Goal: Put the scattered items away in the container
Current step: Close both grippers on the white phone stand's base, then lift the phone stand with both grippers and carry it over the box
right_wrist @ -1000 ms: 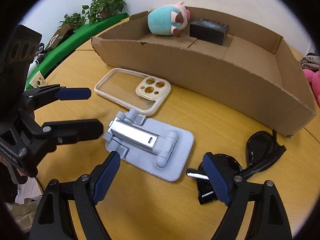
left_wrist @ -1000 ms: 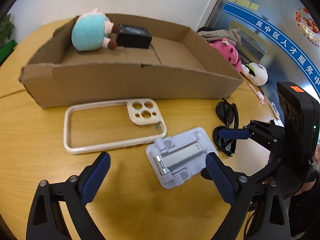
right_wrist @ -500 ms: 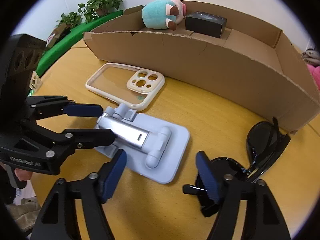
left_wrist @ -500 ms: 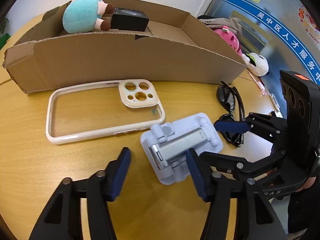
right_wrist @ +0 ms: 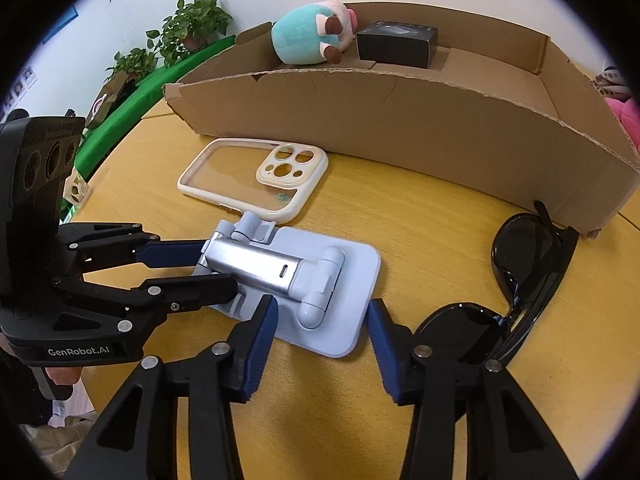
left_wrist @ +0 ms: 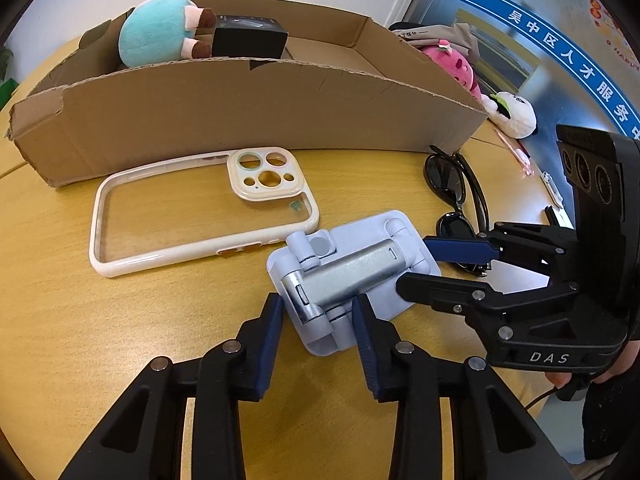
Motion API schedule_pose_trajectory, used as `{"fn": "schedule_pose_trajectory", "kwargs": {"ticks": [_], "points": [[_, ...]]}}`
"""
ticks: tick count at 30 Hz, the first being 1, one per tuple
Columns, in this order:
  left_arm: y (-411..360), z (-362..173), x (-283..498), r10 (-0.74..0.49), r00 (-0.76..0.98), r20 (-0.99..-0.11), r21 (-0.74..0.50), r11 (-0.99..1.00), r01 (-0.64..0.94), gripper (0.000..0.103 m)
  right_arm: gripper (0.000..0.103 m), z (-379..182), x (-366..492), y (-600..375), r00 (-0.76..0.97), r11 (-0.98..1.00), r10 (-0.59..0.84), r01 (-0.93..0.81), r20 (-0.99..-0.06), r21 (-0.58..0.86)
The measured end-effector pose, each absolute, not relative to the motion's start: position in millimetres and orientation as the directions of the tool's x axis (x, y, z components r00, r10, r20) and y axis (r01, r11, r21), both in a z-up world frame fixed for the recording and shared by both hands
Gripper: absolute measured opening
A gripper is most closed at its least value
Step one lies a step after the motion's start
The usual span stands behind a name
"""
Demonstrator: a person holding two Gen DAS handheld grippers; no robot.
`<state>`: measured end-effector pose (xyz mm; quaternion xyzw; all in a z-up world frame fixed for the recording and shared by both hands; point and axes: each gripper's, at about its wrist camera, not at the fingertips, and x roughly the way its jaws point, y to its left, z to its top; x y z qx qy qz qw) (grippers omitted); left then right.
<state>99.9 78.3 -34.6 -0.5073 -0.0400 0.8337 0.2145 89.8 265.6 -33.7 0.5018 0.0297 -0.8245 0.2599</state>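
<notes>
A pale blue phone stand (left_wrist: 352, 272) (right_wrist: 348, 272) with a silver arm lies flat on the wooden table. My left gripper (left_wrist: 318, 320) (right_wrist: 204, 266) is closing, its pads pressed on the stand's hinge end. From the other side, my right gripper (right_wrist: 322, 320) (left_wrist: 436, 268) is also closing, the stand's plate between its pads with a thin gap showing. A cream phone case (left_wrist: 264, 178) (right_wrist: 286, 168) lies beyond the stand and black sunglasses (left_wrist: 444, 178) (right_wrist: 520, 256) to its right. The cardboard box (left_wrist: 240, 108) (right_wrist: 440, 128) behind holds a teal plush (left_wrist: 156, 36) and a black box (left_wrist: 248, 42).
A pink plush (left_wrist: 452, 68) and a white plush (left_wrist: 514, 116) lie past the box's right end. Potted plants (right_wrist: 192, 28) stand on a green ledge beyond the table's left edge. A hand (right_wrist: 60, 376) grips the left gripper's handle.
Both grippers have narrowed from wide open around the phone stand. The left gripper's pads have come onto the stand's hinge end. The stand itself lies where it was.
</notes>
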Motion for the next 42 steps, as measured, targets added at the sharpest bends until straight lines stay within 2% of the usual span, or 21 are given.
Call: {"fn": "schedule_pose_trajectory", "kwargs": {"ticks": [3, 10, 28, 42], "points": [[76.4, -34.9, 102.4, 0.397, -0.396, -0.828, -0.283, -0.905, -0.317, 0.036, 0.036, -33.5, 91.9, 267.7, -0.367, -0.867, -0.405, 0.444, -0.838, 0.224], [71.6, -25.8, 110.0, 0.394, -0.414, -0.821, -0.277, -0.908, -0.315, 0.034, 0.034, -22.2, 103.0, 264.3, -0.409, -0.871, -0.406, 0.444, -0.817, 0.211], [67.8, 100.7, 72.1, 0.407, -0.615, -0.675, -0.162, -0.895, -0.415, 0.034, 0.034, 98.9, 85.7, 267.3, -0.665, -0.891, -0.404, 0.442, -0.629, 0.105], [77.4, 164.6, 4.3, 0.375, -0.694, -0.614, -0.052, -0.897, -0.439, 0.033, 0.034, 152.8, 25.6, 275.5, -0.75, -0.904, -0.4, 0.418, -0.527, 0.092]]}}
